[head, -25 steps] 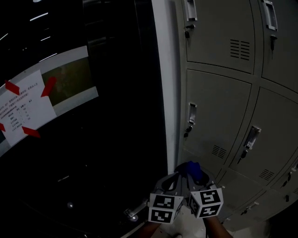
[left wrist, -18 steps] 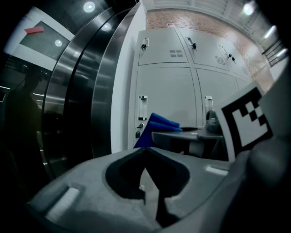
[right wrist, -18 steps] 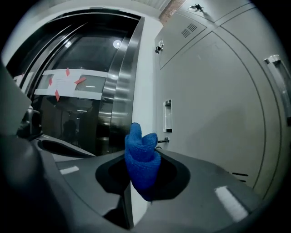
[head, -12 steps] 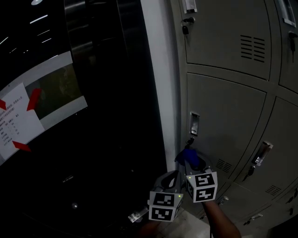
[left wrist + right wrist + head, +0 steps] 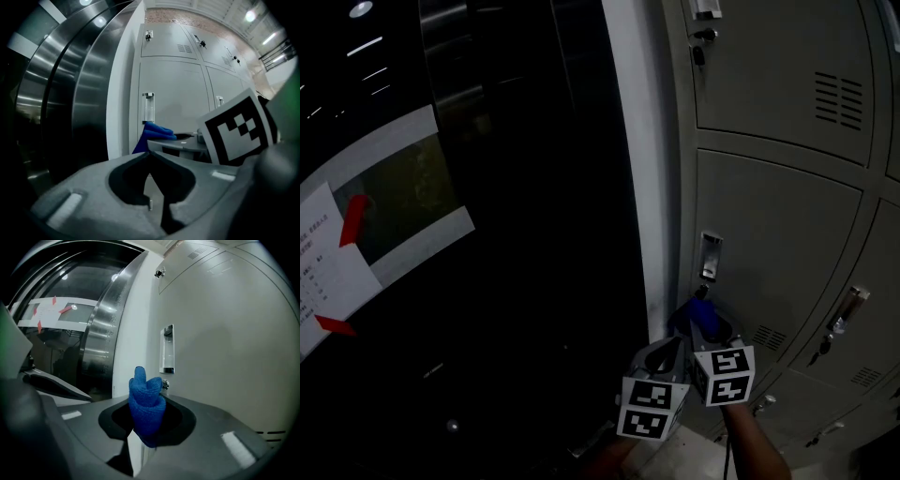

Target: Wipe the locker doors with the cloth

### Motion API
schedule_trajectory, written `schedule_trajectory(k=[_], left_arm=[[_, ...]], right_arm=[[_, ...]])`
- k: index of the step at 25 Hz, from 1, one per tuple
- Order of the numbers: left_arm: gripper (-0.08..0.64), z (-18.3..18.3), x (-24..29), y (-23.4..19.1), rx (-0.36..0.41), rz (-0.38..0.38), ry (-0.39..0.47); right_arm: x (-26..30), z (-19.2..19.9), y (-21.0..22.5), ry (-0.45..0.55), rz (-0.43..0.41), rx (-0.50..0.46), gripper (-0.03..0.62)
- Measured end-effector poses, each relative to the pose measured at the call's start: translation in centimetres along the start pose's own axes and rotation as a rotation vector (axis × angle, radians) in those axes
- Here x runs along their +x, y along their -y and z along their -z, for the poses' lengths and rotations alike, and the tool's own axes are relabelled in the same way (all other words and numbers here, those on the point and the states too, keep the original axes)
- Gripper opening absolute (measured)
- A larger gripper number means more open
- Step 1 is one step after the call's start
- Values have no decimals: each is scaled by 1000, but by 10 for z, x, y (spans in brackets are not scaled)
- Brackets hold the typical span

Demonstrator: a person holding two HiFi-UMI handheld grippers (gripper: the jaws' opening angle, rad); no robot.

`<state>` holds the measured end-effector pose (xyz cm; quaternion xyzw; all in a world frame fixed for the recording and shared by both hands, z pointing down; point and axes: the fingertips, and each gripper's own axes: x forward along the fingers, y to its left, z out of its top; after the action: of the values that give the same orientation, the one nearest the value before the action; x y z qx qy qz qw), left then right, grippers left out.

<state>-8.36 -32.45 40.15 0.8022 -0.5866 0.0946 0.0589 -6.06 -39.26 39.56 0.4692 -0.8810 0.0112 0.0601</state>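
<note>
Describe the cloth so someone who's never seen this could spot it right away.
Find the wall of grey metal lockers. Low down, before the leftmost door's recessed handle, the right gripper pinches a bunched blue cloth, the only blue thing there.

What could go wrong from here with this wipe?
1. The blue cloth is only a narrow bunched wad in the right claw, so the hard jaw edges could scrape the locker door.
2. The recessed handle and the key below it sit close to the cloth and could snag it.
3. The left claw, shut and empty, sits close beside the right claw and might knock it.
</note>
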Motion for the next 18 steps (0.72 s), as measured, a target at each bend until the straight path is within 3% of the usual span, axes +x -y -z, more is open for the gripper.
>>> schedule_trajectory(k=[18], left_arm=[[2, -2, 24, 46, -2, 199, -1]], right_arm=[[-77, 8, 71, -9, 242, 26, 86]])
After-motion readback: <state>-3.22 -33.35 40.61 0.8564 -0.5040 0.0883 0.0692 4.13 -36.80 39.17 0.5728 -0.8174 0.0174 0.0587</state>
